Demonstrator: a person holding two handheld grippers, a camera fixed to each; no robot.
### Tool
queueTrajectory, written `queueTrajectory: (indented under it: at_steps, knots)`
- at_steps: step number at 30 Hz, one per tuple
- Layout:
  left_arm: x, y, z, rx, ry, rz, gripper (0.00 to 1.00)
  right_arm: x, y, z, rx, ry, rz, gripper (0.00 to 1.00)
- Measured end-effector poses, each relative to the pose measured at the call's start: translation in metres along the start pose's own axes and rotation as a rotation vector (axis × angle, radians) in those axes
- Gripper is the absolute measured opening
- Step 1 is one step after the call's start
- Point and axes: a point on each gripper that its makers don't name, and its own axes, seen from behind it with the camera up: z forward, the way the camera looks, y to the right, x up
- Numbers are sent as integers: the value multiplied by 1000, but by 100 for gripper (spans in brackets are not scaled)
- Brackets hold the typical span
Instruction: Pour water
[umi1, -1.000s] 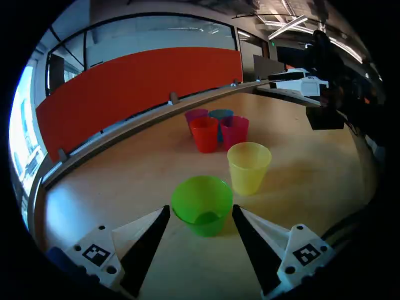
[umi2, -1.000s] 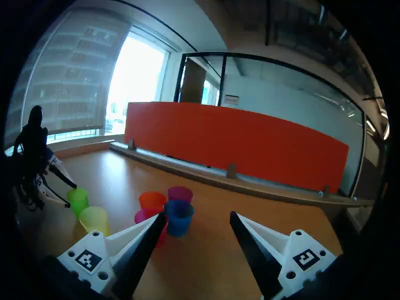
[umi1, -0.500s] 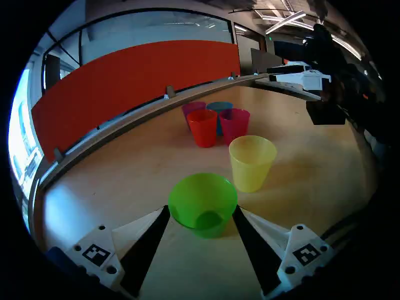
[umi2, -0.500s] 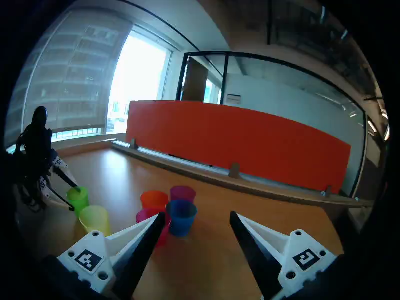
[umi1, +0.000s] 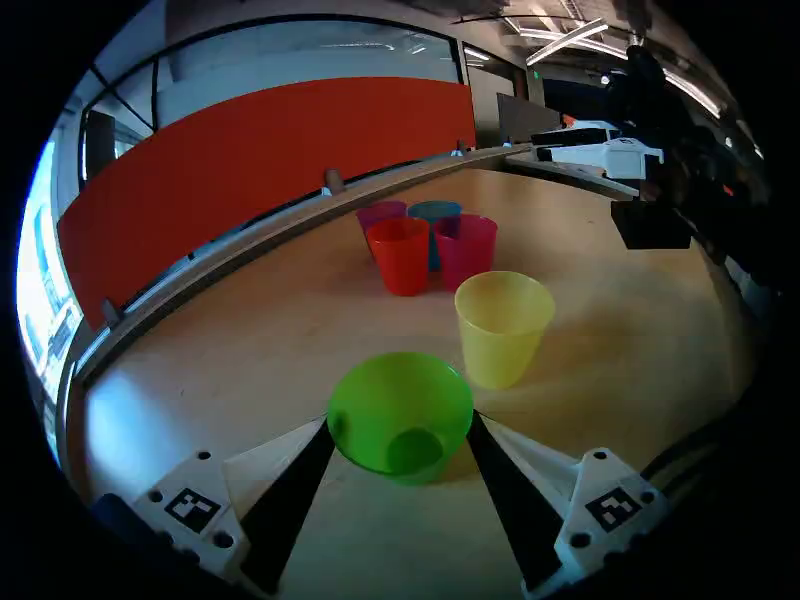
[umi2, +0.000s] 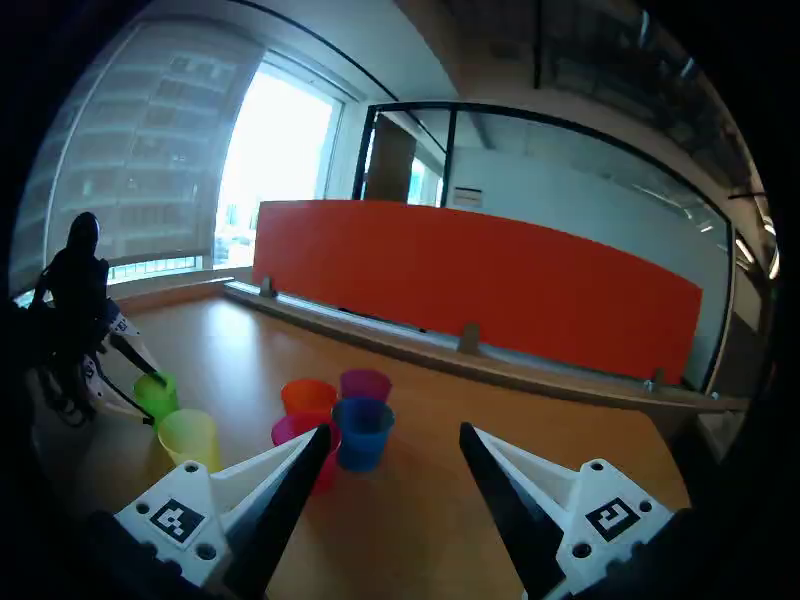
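Step in hand, by my judgement: taking up the green cup (umi1: 400, 405) as the pouring vessel; no pour is under way yet. This cup stands on the table (umi1: 230, 340) just beside the yellow cup (umi1: 503, 322), on its near left side in the left gripper view. My left gripper (umi1: 400, 424) is spread to about the width of the green cup's rim, with one finger on each side of it. Both fingertips (umi1: 312, 458) look to meet the cup wall, but I cannot tell whether they press or merely flank it. Nor can I tell whether the green cup holds water. Next move, as I judge it: firm the pinch, lift the green cup off the table, carry it over the yellow cup's mouth and tip it slowly. The thin wall will likely flex, so the squeeze should be modest. Beyond the yellow cup, and near it, sits a tight group: a red cup (umi1: 402, 255), a purple cup (umi1: 378, 212), a blue cup (umi1: 436, 210) and a pink cup (umi1: 466, 250). My right gripper (umi2: 394, 432) is held on the far side of that group from the yellow cup, fingers spread wide, holding and touching nothing. The blue cup lies just ahead of its left finger.
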Motion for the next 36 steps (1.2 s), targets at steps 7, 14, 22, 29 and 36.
queueTrajectory:
  at_steps: [7,14,22,29,36]
  knots:
    - [0,-1,1,6,3,3,92,-1,4,-1,-7,0,3,100]
    - [0,-2,1,8,6,-3,89,-2,5,-2,-10,1,6,100]
    - [0,1,-1,0,8,4,88,-3,4,-1,-9,1,6,100]
    - [3,0,-6,11,28,-4,87,0,2,0,-5,2,3,100]
    - [18,-2,-19,32,90,-31,87,0,0,6,4,-3,-7,100]
